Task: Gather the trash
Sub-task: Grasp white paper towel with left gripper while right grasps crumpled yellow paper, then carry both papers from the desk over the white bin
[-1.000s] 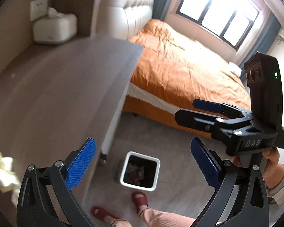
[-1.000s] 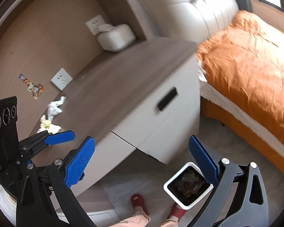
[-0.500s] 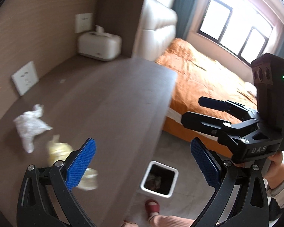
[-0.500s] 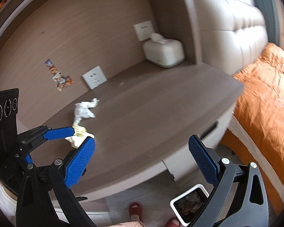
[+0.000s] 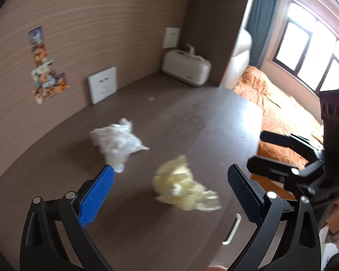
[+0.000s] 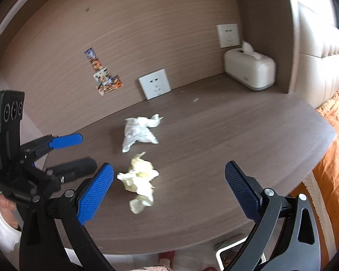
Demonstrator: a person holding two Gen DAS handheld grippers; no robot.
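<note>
Trash is lying on the brown surface in two crumpled wads: a white tissue and a yellow tissue, close together but not touching. From the left wrist camera, the yellow wad is sitting at about 4 o'clock from the white one. From the right wrist camera, the white wad is lying at 12 o'clock from the yellow one.

Left hand-held gripper is hovering above the surface with its blue pads spread wide and holding nothing; the yellow wad is showing between them, and the left pad's tip is overlapping the white wad's lower edge in the view. Whether either pad is touching anything I cannot tell. Right hand-held gripper is likewise standing wide open and empty, with the yellow wad framed just inside its left pad.

Each gripper is appearing in the other's camera: the right one at 3 o'clock, the left one at 9 o'clock.

At the back wall a tissue box is sitting in the corner at 1 o'clock, and a white socket plate is standing at 12 o'clock. A bin is peeking out below the surface's edge at 5 o'clock, and an orange bed is lying at 3 o'clock.
</note>
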